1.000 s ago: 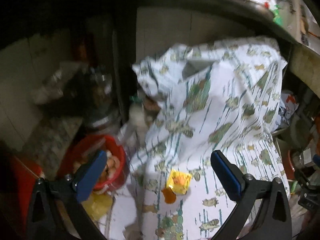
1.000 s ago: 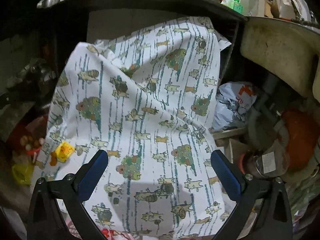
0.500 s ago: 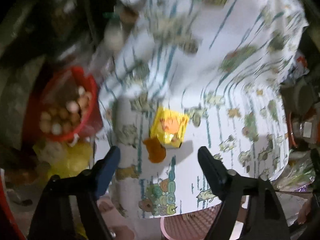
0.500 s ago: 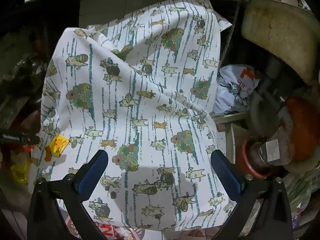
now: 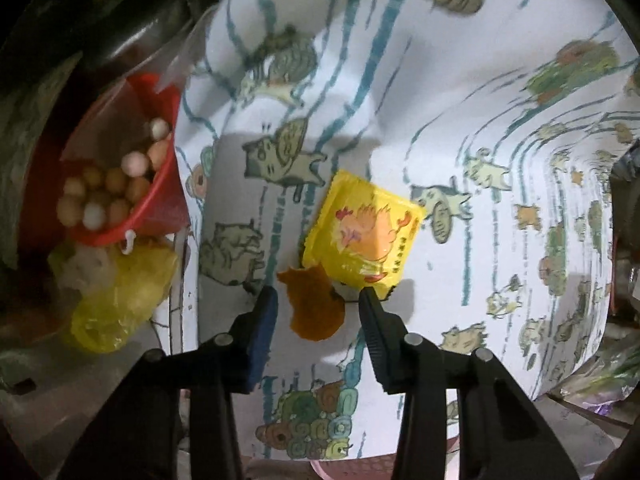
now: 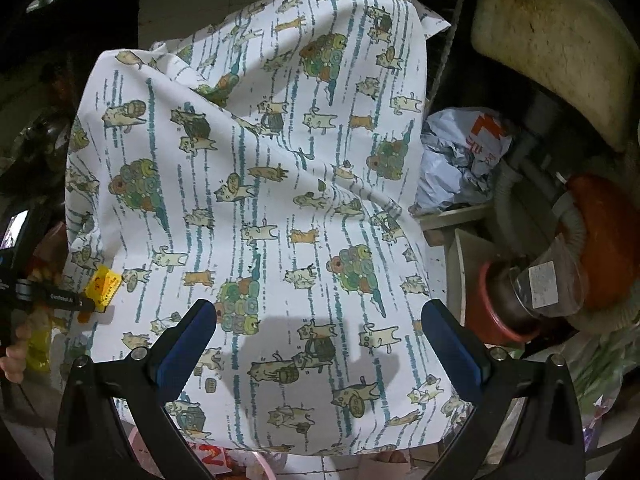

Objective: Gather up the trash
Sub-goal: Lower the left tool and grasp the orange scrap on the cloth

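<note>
The left gripper points down, its jaws closing around an orange scrap (not yet pinched) on the cat-print cloth, touching a yellow chicken-print packet. The right gripper hovers wide open over the cloth, holding nothing.

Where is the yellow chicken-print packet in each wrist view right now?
Left wrist: yellow packet centre frame, just beyond the orange scrap between the closing left hand-held gripper fingers.
Right wrist: same packet at far left, small.
Shared landmark: the cat-print cloth under it.
</note>
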The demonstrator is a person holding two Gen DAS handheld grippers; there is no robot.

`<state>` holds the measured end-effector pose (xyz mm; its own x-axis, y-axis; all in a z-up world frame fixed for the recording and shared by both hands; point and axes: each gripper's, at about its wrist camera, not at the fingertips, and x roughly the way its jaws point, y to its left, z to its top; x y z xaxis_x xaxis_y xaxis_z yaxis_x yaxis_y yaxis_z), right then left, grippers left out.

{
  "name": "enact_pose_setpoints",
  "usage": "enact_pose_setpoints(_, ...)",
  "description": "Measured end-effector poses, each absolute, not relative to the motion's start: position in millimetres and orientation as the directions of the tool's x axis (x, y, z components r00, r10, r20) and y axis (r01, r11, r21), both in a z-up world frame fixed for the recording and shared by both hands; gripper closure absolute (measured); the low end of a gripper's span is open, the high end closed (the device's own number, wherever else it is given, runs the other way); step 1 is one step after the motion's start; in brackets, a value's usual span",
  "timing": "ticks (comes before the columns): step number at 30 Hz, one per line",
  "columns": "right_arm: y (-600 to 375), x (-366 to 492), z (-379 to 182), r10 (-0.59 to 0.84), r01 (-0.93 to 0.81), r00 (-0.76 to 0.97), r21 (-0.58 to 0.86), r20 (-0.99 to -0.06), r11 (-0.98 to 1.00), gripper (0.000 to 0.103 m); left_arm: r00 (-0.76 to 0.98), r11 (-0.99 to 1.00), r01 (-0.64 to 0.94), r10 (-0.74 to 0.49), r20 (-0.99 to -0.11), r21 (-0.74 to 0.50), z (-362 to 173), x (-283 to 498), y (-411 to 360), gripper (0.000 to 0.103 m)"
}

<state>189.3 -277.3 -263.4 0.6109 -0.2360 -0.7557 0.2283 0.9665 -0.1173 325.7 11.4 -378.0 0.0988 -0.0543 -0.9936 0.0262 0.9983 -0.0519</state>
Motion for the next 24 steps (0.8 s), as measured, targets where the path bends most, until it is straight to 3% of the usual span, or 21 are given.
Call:
enact_pose_setpoints(2,-278.0,189.9,-265.3,-0.236,0.231,0.604,-0.117,-0.761,0.966,0.0,0.117,0.999,0.035,-0.035,-0.993,-0.031,-376.3,326.5,10.4,0.077)
enact_pose_setpoints(6,-277.9,190.5,-266.4,-0.238,0.233,0.6,-0.117,-0.764,0.965,0.0,0.13,0.998,0.062,-0.039,-0.991,-0.031,-368.7,324.3,6.4,0.085)
enact_pose_setpoints(10,-274.5,193.1,-265.5,-0.205,0.224,0.598,-0.083,-0.775,0.971,0.0,0.188,0.996,0.073,-0.058,-0.98,-0.045,-340.0,317.4,8.0,0.085)
enact_pose_setpoints(15,-247.0,211.2,-268.0,-0.064,0.141,0.567,0.02,-0.822,0.99,0.0,0.259,0.992,0.004,-0.123,-0.958,-0.126,-305.0,309.2,37.3,0.085)
enact_pose_setpoints(20,-185.5,264.2,-298.6,0.185,-0.046,0.406,0.182,-0.895,0.982,0.0,0.322,0.982,-0.036,-0.165,-0.932,-0.187,-287.8,309.6,71.1,0.086)
enact_pose_setpoints(24,-135.4,297.9,-335.7,0.226,-0.156,0.316,0.185,-0.921,0.97,0.002,0.318,0.98,-0.04,-0.171,-0.932,-0.194,-290.1,308.3,82.2,0.085)
